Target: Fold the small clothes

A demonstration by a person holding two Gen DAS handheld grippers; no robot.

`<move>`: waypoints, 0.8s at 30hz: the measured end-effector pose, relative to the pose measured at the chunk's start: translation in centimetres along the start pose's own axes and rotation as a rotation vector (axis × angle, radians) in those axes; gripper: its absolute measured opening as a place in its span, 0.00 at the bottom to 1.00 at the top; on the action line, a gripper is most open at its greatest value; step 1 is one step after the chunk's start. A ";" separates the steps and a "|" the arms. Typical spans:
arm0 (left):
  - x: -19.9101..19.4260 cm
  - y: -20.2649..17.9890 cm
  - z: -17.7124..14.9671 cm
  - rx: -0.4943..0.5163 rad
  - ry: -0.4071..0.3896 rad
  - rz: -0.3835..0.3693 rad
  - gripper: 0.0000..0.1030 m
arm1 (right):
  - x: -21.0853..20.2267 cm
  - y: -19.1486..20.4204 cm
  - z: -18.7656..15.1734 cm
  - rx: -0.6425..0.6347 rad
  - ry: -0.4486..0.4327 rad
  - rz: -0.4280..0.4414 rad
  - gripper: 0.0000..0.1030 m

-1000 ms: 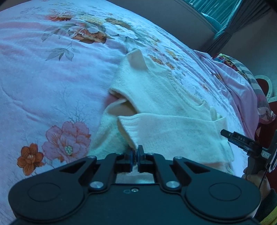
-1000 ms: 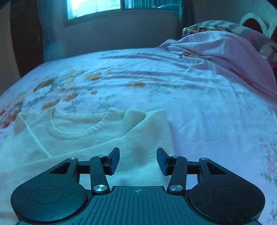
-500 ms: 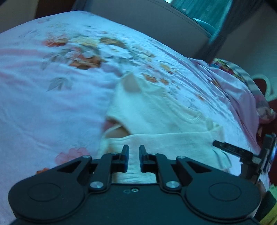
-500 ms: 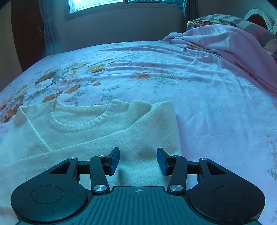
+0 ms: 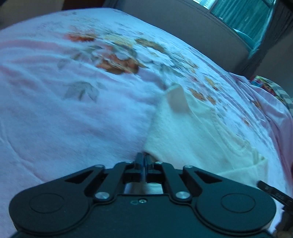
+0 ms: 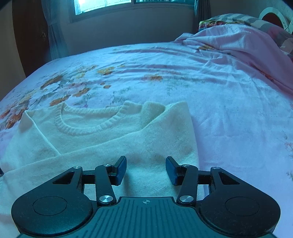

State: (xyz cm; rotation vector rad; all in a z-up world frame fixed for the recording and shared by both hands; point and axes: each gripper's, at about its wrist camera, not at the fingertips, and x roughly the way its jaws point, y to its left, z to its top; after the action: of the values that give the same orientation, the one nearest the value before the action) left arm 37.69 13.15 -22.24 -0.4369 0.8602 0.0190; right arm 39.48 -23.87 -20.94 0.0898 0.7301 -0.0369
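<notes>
A small cream knitted sweater (image 6: 113, 139) lies flat on the bed, neckline away from me, its sleeves folded across the body. It also shows in the left wrist view (image 5: 197, 139). My left gripper (image 5: 144, 161) has its jaws shut together with nothing seen between them, at the sweater's left edge. My right gripper (image 6: 146, 169) is open and empty, low over the sweater's lower right part. Its tip (image 5: 271, 190) shows at the right edge of the left wrist view.
The bed has a pink floral sheet (image 6: 219, 102). A bunched pink blanket (image 6: 243, 42) and a patterned pillow (image 6: 228, 18) lie at the far right. A wall with a window (image 6: 102, 5) stands behind the bed.
My left gripper let go of the folded sleeve, opened a little, drew back to the left edge and shut again. My right gripper stayed open and pulled back slightly.
</notes>
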 end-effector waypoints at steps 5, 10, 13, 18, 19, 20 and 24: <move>-1.1 -0.3 -0.1 0.007 0.017 -0.010 0.08 | 1.9 -0.4 0.0 -0.021 0.053 -0.064 0.46; -4.9 -2.3 -0.9 0.070 -0.026 -0.088 0.18 | -0.7 -1.3 0.6 0.028 -0.026 -0.006 0.46; -4.8 -4.4 -2.6 0.142 0.011 -0.120 0.18 | -0.9 -0.9 0.1 0.011 -0.011 0.010 0.46; -2.3 -4.5 -4.9 0.213 0.060 -0.083 0.18 | 0.7 -1.3 1.1 0.012 -0.002 -0.002 0.46; -2.3 -4.5 -4.9 0.217 0.062 -0.083 0.18 | 1.1 -1.4 1.8 0.008 -0.007 0.003 0.46; -2.3 -4.5 -4.8 0.212 0.067 -0.083 0.18 | 1.6 -1.2 2.5 -0.004 -0.008 0.003 0.46; -1.9 -4.3 -4.4 0.197 0.075 -0.086 0.18 | 5.6 -2.4 4.5 0.007 0.033 -0.038 0.46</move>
State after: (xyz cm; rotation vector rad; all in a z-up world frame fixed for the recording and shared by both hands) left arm 34.02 7.89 -21.79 -0.2904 0.9063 -0.1610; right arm 46.48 -26.74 -21.51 0.0833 0.7647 -0.0749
